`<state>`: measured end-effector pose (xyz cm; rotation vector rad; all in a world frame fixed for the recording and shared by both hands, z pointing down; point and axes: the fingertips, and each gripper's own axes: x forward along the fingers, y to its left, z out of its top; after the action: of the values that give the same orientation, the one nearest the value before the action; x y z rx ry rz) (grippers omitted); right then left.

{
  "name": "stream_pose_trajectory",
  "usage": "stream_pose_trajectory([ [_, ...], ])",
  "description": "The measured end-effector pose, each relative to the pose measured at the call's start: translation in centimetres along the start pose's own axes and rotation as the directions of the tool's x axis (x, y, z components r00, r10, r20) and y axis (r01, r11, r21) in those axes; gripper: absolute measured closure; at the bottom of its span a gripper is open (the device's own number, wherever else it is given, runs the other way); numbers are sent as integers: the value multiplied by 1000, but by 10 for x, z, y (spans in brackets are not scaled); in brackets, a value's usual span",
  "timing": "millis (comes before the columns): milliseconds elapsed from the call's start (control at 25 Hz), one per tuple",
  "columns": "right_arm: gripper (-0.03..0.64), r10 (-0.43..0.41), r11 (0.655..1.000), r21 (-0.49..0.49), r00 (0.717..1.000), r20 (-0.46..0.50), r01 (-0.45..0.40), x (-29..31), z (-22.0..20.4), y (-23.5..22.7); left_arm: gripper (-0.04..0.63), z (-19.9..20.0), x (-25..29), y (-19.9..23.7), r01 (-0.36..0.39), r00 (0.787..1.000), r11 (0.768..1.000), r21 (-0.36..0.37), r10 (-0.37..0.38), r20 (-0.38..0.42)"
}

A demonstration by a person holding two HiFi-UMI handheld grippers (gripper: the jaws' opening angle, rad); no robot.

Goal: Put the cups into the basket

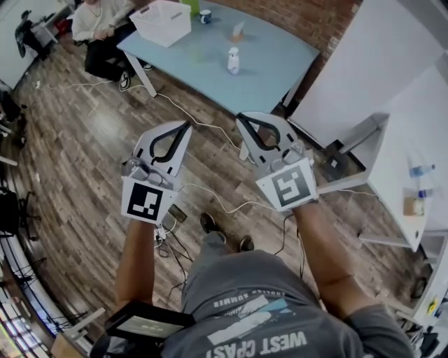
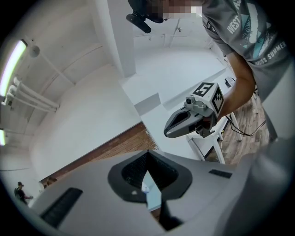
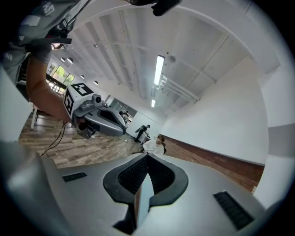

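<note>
Over a wood-plank floor (image 1: 84, 140), a smooth pale-blue desk (image 1: 280, 70) is seen far off, bearing a white rectangular basket (image 1: 162, 21) at its left corner, while the grey left tool (image 1: 183, 127) and right tool (image 1: 241, 120) are held near, both closed on nothing, and a blue cup (image 1: 204, 15) and a white cup (image 1: 233, 61) are left standing on the desk, right of the basket.

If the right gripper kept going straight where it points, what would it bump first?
Probably the blue table: the right gripper aims toward it, with only air above the wooden floor between. Depth is hard to judge.
</note>
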<state>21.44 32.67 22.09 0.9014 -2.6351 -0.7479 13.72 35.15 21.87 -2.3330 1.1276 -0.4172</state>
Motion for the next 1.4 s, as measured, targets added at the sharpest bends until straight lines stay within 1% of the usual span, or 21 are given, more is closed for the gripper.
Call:
stream_pose_trajectory([
  [80,607,-8,999,-48,1000,-26,7,24,-3,-2,594,-13,10,19,11,1000,1000,14,-11,3],
  [200,607,-33,984,-178,999,-43,25,61,-2,0,595,-31,21,45,25,1000,997,78,-25,-2],
  [280,607,-38,975,-220,998,-44,28,82,-3,3,595,-42,25,58,31,999,992,119,-32,4],
  [360,607,-44,974,-225,998,-53,31,101,-6,2,595,-53,31,68,41,999,989,144,-44,17],
  [440,607,-57,971,-234,996,-65,40,117,-7,-1,594,-65,35,77,51,998,987,151,-57,35],
  [560,607,-65,970,-240,995,-73,46,136,-5,-7,595,-78,41,93,55,996,988,142,-63,55],
  [680,607,-59,970,-242,995,-84,37,154,-6,-12,594,-86,47,109,50,997,989,141,-58,54],
  [800,607,-53,970,-241,995,-79,33,173,-7,-21,594,-97,56,121,45,996,992,118,-53,67],
  [1040,607,-18,977,-213,998,-63,5,213,-25,-34,594,-121,76,144,34,999,992,117,-38,28],
  [1160,607,3,978,-210,999,-45,-12,237,-36,-41,594,-141,91,159,25,1000,995,95,-26,14],
  [1280,607,21,981,-194,999,-38,-28,260,-53,-57,595,-157,116,177,23,1000,995,102,-22,-15],
  [1400,607,32,984,-173,999,-34,-38,278,-73,-80,594,-174,150,185,27,999,996,83,-25,-25],
])
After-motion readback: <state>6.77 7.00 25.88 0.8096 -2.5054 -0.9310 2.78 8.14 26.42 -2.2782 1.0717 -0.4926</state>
